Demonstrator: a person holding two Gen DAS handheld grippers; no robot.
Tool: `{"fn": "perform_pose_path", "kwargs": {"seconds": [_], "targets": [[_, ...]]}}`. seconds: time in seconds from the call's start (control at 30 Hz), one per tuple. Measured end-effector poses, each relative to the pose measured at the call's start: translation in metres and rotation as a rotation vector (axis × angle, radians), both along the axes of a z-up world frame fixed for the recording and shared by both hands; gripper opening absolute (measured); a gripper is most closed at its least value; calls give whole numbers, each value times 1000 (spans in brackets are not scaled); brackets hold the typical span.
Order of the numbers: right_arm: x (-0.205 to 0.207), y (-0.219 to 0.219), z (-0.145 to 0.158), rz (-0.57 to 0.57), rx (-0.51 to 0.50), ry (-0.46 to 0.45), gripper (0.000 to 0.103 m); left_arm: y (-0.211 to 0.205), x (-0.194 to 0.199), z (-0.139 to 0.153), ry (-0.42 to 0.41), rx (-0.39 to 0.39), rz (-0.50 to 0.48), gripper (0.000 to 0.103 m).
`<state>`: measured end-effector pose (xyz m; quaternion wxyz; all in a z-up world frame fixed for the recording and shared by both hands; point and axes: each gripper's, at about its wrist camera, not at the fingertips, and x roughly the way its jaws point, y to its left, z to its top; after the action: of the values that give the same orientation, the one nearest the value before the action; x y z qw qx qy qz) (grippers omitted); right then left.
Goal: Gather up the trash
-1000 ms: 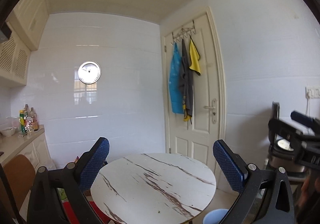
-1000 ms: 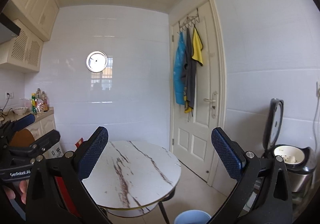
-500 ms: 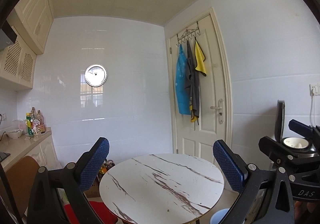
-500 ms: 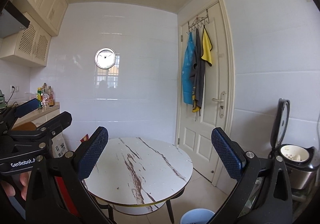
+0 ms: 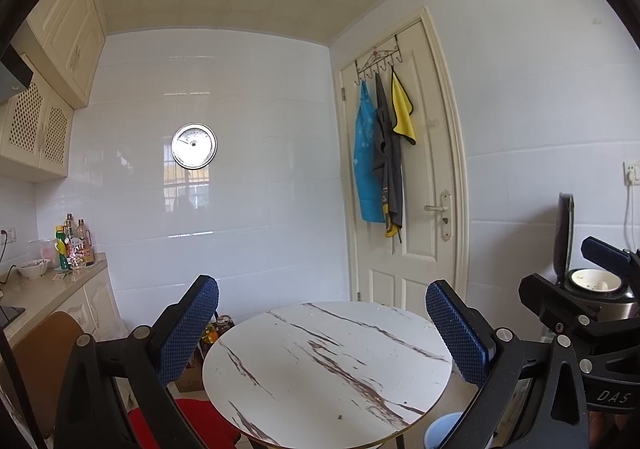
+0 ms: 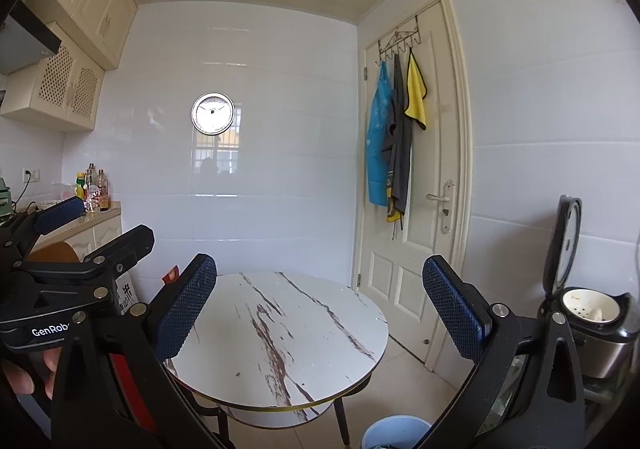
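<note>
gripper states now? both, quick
Left gripper: open, holding nothing, above the round marble table.
Right gripper: open, holding nothing, above the same table.

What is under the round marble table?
Under the round marble table a lower shelf and dark legs show. A blue bin stands on the floor beside it. The shelf's top is covered from view.

1. I have the round table [image 5: 328,361] dead ahead at 12 o'clock.
2. The bin [image 6: 394,431] sits on the floor at 5 o'clock, below the table's edge.
3. The door [image 6: 416,185] stands at 2 o'clock, the rice cooker [image 6: 596,325] at 3, the counter [image 5: 44,289] at 9.
</note>
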<state>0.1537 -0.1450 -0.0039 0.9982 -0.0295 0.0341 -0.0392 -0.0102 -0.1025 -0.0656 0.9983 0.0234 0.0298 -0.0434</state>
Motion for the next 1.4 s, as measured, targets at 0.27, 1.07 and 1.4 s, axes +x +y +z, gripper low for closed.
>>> {"fn": "perform_pose_path", "kwargs": {"seconds": [0.27, 1.07, 1.4], "targets": [[-2, -2, 0, -1, 1, -4, 103, 8, -5, -2, -7, 1, 3, 102], [-5, -2, -2, -3, 3, -2, 103, 35, 9, 3, -12, -1, 15, 102], [-4, 0, -2, 0, 5, 0, 103, 42, 14, -2, -19, 5, 9, 102]]}}
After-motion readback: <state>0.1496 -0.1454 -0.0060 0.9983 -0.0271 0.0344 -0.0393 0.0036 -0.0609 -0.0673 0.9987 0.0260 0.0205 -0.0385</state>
